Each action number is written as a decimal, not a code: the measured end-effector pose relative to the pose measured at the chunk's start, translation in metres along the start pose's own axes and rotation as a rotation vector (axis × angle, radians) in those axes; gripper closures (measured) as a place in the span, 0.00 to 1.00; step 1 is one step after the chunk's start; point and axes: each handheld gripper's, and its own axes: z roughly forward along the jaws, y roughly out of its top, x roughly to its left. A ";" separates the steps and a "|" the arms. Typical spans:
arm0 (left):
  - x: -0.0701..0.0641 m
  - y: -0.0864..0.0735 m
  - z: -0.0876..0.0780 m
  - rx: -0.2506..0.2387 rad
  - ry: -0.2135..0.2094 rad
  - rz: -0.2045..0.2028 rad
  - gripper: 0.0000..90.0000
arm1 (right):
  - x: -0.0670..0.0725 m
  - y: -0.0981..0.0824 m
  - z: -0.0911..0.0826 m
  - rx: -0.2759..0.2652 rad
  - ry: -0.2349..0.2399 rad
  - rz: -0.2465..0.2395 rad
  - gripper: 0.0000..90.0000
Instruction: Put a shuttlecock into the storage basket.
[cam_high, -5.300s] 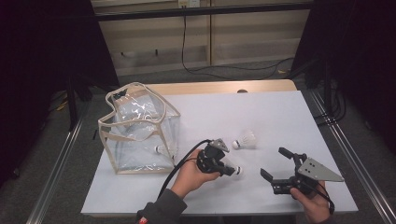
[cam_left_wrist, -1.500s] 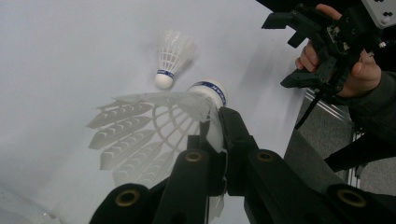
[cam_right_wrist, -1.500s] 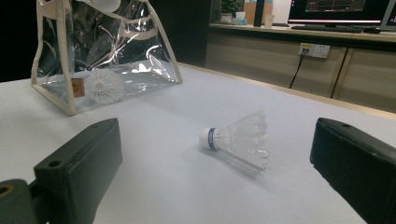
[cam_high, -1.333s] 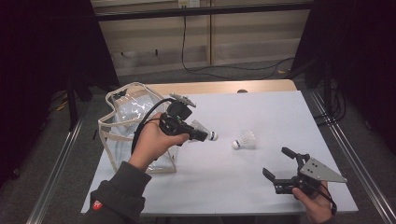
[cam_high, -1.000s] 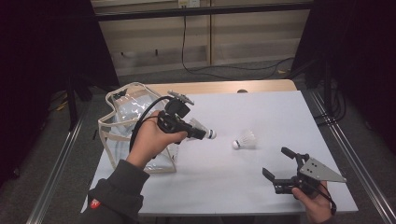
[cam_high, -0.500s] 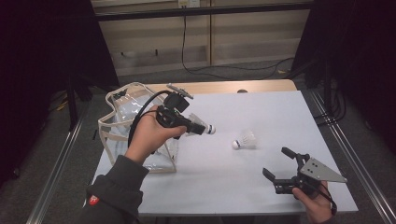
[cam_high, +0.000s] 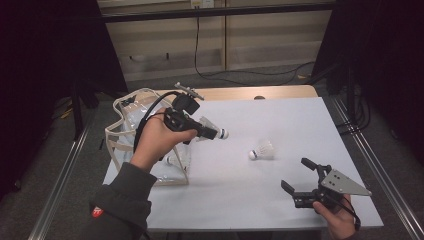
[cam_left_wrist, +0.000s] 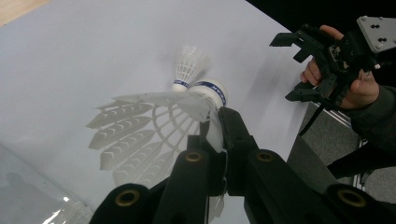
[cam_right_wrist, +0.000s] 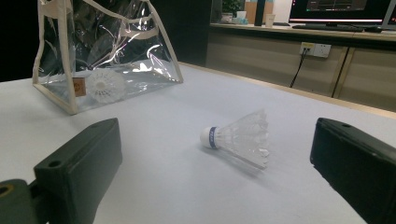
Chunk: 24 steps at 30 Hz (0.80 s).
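Left gripper (cam_high: 212, 132) pinches white feathered shuttlecock (cam_left_wrist: 154, 126) beside clear plastic bag (cam_high: 125, 125); second shuttlecock (cam_high: 262, 150) lies on matte white table (cam_high: 300, 120). Right gripper (cam_high: 300, 177) spread wide.

Left gripper (cam_high: 212, 132) raised, jaws clamped; right gripper (cam_high: 302, 179) seemingly resting, jaws apart.

White table (cam_high: 280, 125) with a light wood strip (cam_high: 280, 92) along the far edge, sitting on a grey floor (cam_high: 60, 165). Metal rails (cam_high: 65, 172) run along both long sides on the floor. Black curtains (cam_high: 45, 45) hang left and right. Back wall is beige panelling (cam_high: 270, 35) with a black bar (cam_high: 225, 11) across it and a black cable (cam_high: 200, 55) dropping to the floor. In the right gripper view: a wall socket (cam_right_wrist: 314, 49) and monitors (cam_right_wrist: 345, 10) on a counter. Lighting is even.
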 end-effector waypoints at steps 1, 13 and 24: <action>0.000 0.001 -0.001 0.002 0.001 0.003 0.99 | 0.000 0.000 0.000 0.000 0.000 -0.001 0.02; 0.004 0.007 -0.010 -0.004 0.015 -0.013 0.99 | 0.000 0.000 0.000 0.000 -0.001 -0.004 0.02; 0.009 0.011 -0.019 -0.002 0.033 -0.015 0.99 | 0.000 0.000 0.000 -0.001 0.001 -0.007 0.02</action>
